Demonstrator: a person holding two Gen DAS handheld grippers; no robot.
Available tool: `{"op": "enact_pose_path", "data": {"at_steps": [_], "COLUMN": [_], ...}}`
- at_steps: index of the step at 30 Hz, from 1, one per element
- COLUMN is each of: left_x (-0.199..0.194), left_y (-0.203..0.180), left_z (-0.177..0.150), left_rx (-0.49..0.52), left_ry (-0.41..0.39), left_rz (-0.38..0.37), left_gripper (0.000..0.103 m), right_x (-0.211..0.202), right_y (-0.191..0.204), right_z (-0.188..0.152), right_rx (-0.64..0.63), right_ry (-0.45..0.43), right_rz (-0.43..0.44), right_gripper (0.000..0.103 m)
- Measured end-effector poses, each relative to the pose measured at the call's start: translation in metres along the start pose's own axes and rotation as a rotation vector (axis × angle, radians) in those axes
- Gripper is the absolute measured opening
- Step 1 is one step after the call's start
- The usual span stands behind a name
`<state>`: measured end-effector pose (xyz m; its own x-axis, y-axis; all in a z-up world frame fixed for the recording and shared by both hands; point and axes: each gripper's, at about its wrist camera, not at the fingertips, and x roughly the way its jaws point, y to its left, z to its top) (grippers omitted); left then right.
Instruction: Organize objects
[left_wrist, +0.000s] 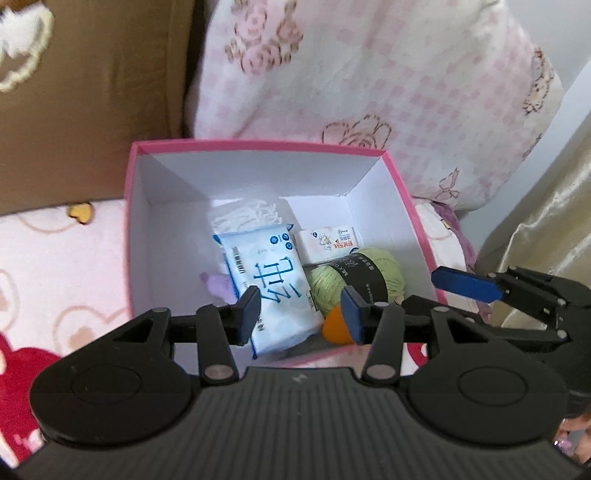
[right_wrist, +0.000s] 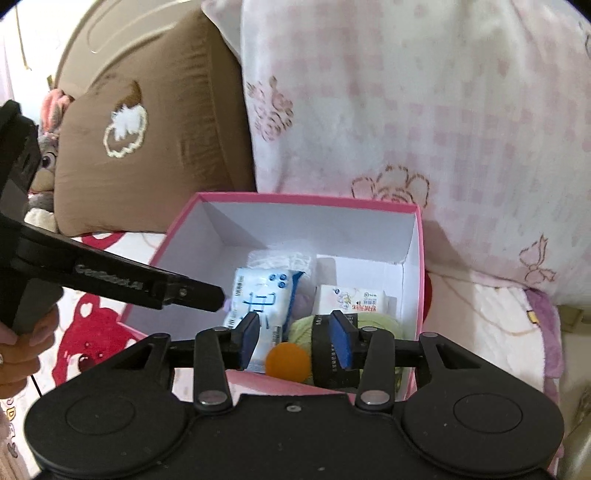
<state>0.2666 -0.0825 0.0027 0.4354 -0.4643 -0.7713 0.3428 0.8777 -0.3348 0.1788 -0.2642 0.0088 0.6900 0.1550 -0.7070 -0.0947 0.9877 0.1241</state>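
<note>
A pink box (left_wrist: 135, 236) (right_wrist: 417, 236) with white walls stands on the bed. Inside lie a blue-white wipes pack (left_wrist: 269, 280) (right_wrist: 258, 295), a green yarn ball (left_wrist: 384, 277) (right_wrist: 303, 326) with a black band, an orange ball (left_wrist: 334, 326) (right_wrist: 288, 363), a small white tissue pack (left_wrist: 327, 242) (right_wrist: 351, 299), a white bag (left_wrist: 245, 216) and a purple thing (left_wrist: 216, 284). My left gripper (left_wrist: 301, 314) is open and empty over the box's near edge. My right gripper (right_wrist: 293, 339) is open and empty above the orange ball.
A brown cushion (left_wrist: 85, 110) (right_wrist: 147, 147) and a pink-checked pillow (left_wrist: 369, 85) (right_wrist: 424, 129) stand behind the box. The bedspread (left_wrist: 55, 258) has red bear prints. The right gripper shows at the right edge of the left wrist view (left_wrist: 517, 291). The left gripper shows at the left of the right wrist view (right_wrist: 110, 280).
</note>
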Motion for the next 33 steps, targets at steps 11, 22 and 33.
{"op": "enact_pose_path", "data": {"at_steps": [11, 22, 33], "left_x": [-0.084, -0.126, -0.165], "left_y": [-0.009, -0.014, -0.033], "left_z": [-0.028, -0.074, -0.118], "left_rx": [0.034, 0.031, 0.070], "left_ry": [-0.045, -0.056, -0.113], "left_rz": [0.108, 0.203, 0.215], "left_gripper": [0.064, 0.074, 0.086], "right_x": [-0.066, -0.111, -0.139], "right_y": [0.026, 0.049, 0.063], "right_z": [-0.011, -0.049, -0.076], "right_rx": [-0.011, -0.032, -0.009], "right_ry": [-0.084, -0.113, -0.117], "right_rz": [0.019, 0.006, -0.023], "right_gripper": [0.075, 0.088, 0.097]}}
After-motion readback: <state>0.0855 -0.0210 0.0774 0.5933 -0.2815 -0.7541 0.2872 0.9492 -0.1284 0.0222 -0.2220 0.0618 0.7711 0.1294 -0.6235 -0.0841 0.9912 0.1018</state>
